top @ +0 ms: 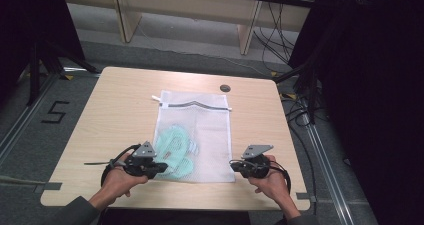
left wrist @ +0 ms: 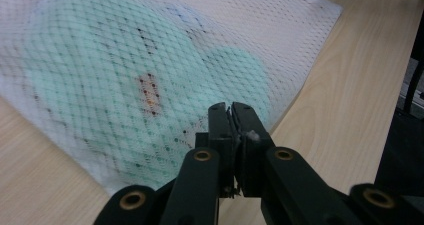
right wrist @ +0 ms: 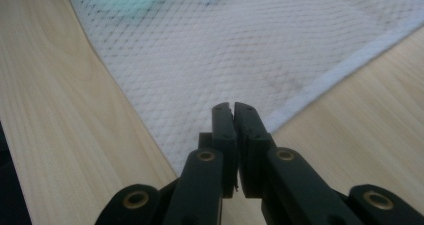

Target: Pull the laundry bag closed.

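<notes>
Mesh bag point(top: 196, 135): flat on worktop point(top: 115, 120), near corners at my tools. Left tool point(left wrist: 231, 108), right tool point(right wrist: 233, 106): both pinching bag corners. Step: grasp. Next, I judge: lift evenly.

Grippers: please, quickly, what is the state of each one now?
Left gripper: jaws closed on the near edge of the white mesh laundry bag.
Right gripper: jaws closed on that bag's near corner.

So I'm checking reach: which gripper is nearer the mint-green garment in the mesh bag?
Left. The left gripper is at the mint-green garment; the right gripper is at the mesh bag far corner.
</notes>
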